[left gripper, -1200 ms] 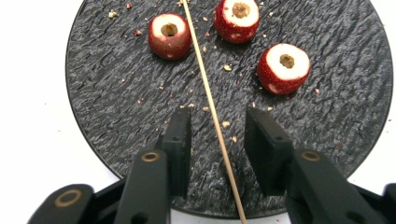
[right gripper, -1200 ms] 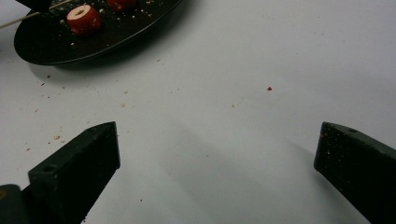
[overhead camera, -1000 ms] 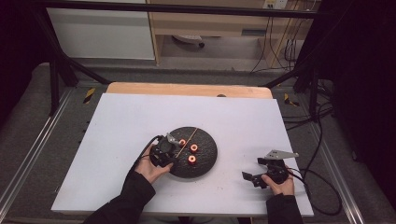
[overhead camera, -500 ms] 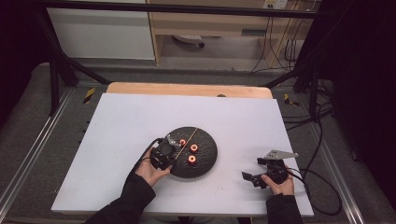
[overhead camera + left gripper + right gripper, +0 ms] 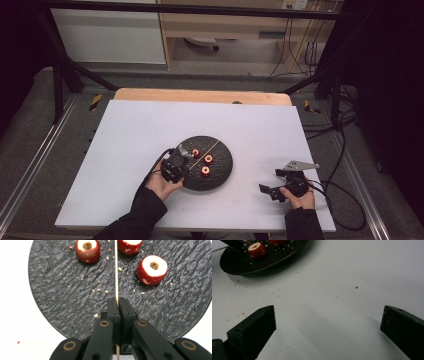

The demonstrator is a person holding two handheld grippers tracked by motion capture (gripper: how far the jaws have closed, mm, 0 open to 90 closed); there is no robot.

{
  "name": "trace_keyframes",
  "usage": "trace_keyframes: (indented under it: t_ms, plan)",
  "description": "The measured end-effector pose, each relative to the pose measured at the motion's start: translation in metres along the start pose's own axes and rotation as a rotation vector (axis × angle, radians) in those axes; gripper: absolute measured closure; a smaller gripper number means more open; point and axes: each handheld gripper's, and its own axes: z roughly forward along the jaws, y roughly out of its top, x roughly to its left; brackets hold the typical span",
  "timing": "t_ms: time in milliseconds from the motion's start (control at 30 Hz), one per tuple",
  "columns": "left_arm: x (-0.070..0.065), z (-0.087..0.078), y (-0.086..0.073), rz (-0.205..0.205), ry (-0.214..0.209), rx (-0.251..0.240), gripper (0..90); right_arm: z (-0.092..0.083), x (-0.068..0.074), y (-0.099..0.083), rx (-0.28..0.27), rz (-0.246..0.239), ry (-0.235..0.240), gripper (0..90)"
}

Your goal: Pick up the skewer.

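The left gripper (image 5: 117, 302) has its two black jaws squeezed tight on a thin wooden stick (image 5: 116, 270), and the stick lies flat across the round black plate (image 5: 220, 172) that sits near the front edge of the white table (image 5: 125, 135), a bit left of the middle. Three little red fruits with holes in their tops rest on the plate: one (image 5: 88, 250) to the left of the stick, one (image 5: 152, 269) to the right of it, and one (image 5: 130, 245) at the far end, so close to the stick that I cannot tell if they touch. The right gripper (image 5: 328, 322) is well apart, close to the front right corner of the table, with its jaws wide open and nothing between them. I think the stick is the tricky part. It is very thin, so if the left hand tips or pushes too hard, it could bend, snap, or slide out of the jaws. If the point pokes a fruit from the side, the fruit could roll away, since nothing holds it down. The plate could also slip on the smooth table. There are crumbs (image 5: 96, 290) all over the plate, so the fruit may break up more.
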Motion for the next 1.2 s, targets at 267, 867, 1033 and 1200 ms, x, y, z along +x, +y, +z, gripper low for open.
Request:
trace_keyframes:
  t_ms: [267,867,1033,1200]
  plan:
    - [0.009,-0.014,-0.01,-0.004,-0.03,-0.073,88.1,0.0,0.0,0.0,0.002,0.005,-0.002,0.6]
    - [0.031,-0.036,-0.048,-0.02,-0.074,-0.234,88.2,0.0,0.003,0.003,0.014,-0.001,-0.009,0.5]
    - [0.036,-0.039,-0.058,-0.02,-0.087,-0.253,88.1,0.003,0.005,0.007,0.032,0.006,-0.022,0.5]
    - [0.04,-0.042,-0.067,-0.022,-0.1,-0.277,88.1,0.004,0.01,0.013,0.052,0.014,-0.041,0.5]
